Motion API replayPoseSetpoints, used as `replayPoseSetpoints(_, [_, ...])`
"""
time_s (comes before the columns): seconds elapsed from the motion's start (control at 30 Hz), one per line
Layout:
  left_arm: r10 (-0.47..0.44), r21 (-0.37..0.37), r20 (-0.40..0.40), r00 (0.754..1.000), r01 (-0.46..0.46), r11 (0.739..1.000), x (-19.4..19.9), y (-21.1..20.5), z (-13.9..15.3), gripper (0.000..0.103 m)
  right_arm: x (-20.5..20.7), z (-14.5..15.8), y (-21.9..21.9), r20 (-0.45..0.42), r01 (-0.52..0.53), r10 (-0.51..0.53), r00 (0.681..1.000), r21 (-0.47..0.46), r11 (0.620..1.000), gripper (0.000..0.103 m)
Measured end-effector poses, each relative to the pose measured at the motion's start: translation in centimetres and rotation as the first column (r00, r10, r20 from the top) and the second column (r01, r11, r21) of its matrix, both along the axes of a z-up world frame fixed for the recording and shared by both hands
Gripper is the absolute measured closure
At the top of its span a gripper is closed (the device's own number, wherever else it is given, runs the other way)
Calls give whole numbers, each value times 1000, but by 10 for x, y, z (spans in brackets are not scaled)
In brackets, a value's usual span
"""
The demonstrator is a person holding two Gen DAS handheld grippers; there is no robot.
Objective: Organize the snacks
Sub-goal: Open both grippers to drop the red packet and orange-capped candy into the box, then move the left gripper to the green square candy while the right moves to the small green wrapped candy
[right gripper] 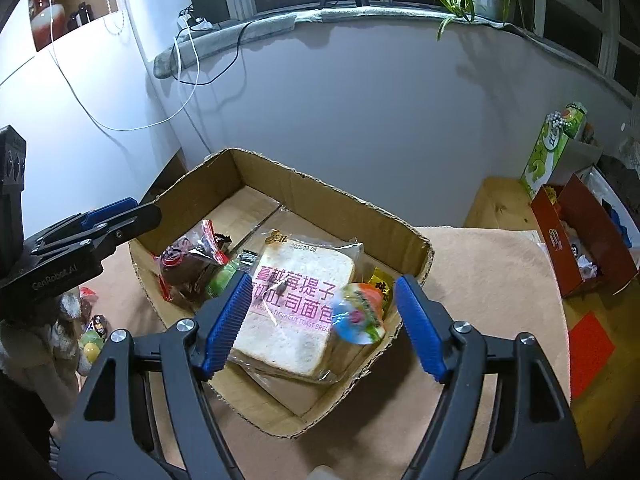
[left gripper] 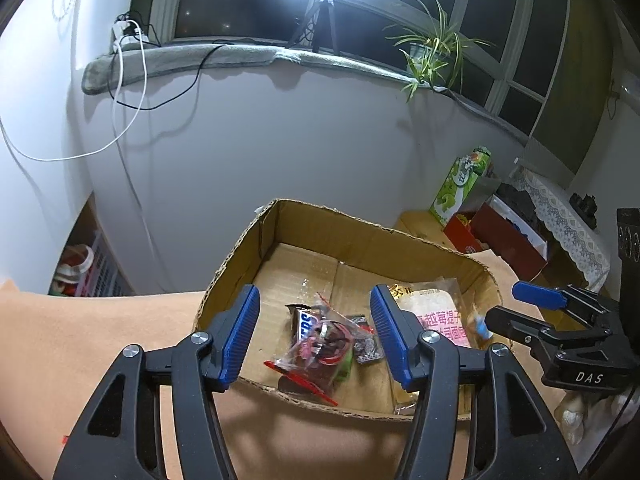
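- Left gripper (left gripper: 316, 336): I read the fingers as apart, nothing between the pads. It hangs over the near-left end of the cardboard box (left gripper: 360, 236), tilted down, so anything let go there lands inside.
- Under it: a clear snack bag with red seams (left gripper: 320, 354) lying on a Snickers bar (left gripper: 303, 322), small dark packet (left gripper: 366, 350) just beside. My guess is the left end takes the small stuff.
- Box middle to right: bagged toast slice (right gripper: 298, 308) lies flat on the floor, which makes sense for the widest item.
- Right gripper (right gripper: 320, 324): fingers apart, pads touching nothing. A round, colourful sweet (right gripper: 358, 314) sits blurred between them over the toast's right edge, clear of both pads. I can't tell if it's resting or mid-drop.
- Yellow packet (right gripper: 380, 286) behind it, against the right wall.
- Outside the box, near-left on the tan cloth (right gripper: 480, 280): more snacks (right gripper: 94, 334) not yet sorted, so I judge the job part done.
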State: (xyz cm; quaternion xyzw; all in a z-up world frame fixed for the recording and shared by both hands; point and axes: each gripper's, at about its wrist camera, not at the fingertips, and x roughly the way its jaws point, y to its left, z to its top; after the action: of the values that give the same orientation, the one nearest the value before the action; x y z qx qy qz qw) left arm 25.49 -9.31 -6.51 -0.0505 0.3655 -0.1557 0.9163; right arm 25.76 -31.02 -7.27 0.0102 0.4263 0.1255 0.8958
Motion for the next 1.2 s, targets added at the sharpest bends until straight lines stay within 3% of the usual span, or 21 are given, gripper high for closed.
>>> replayPoseSetpoints(0.6, [36, -18, 44, 998, -35, 999, -34, 24, 23, 46, -34, 21, 25, 31, -46, 47, 998, -11, 999, 26])
replayPoseSetpoints(1.2, [127, -37, 88, 988, -124, 992, -104, 90, 45, 46, -83, 37, 83, 71, -186, 186, 980, -9, 983, 26])
